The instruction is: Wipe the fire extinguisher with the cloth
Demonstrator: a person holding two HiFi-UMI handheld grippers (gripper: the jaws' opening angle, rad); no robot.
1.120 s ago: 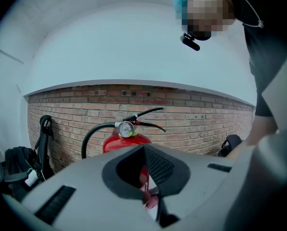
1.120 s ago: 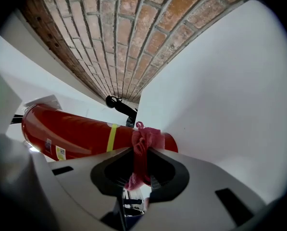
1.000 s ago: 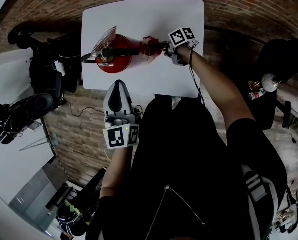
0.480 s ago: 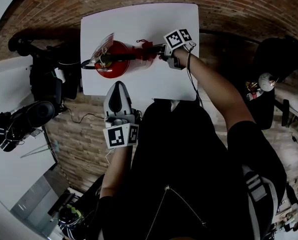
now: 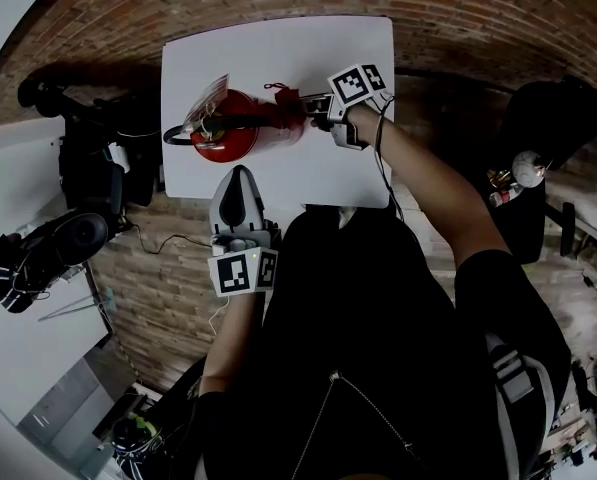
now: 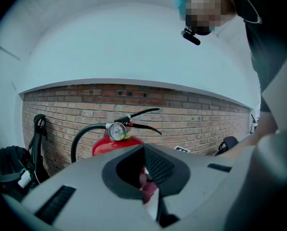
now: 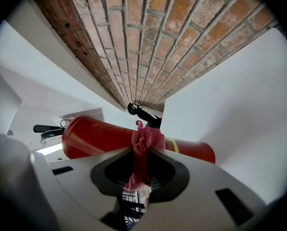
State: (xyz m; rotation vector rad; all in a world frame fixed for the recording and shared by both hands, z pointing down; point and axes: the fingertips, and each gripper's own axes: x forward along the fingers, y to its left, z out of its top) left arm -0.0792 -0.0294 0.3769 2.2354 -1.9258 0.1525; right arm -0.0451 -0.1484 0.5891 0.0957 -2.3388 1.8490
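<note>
Overhead, the white table (image 5: 278, 43) stood on a brick floor (image 5: 498, 28), and the red fire extinguisher (image 5: 233, 133) lay across the table with its valve end toward the left of the head view. Whether the cylinder rested flat or was tipped up could not be told. A pale tag (image 5: 210, 80) hung at the valve end.

The right gripper (image 5: 318, 103) reached over the far right part of the table. Its jaws were clamped on the pink-red cloth (image 5: 286, 98). In the right gripper view, the cloth (image 7: 143, 143) bunched out past the right gripper (image 7: 142, 165) and touched the side of the fire extinguisher (image 7: 95, 136), near the middle of the cylinder.

The left gripper (image 5: 238, 173) hung at the near edge of the table, well apart from the cloth, and pointed toward the valve end. In the left gripper view, the jaws of the left gripper (image 6: 144, 153) were drawn together and held nothing. Beyond them rose the top of the fire extinguisher (image 6: 102, 147), with its round gauge (image 6: 117, 131), a black hose (image 6: 81, 138) curving to the left and the lever pointing right.

Dark camera gear (image 5: 88, 158) stood on the floor left of the table.
</note>
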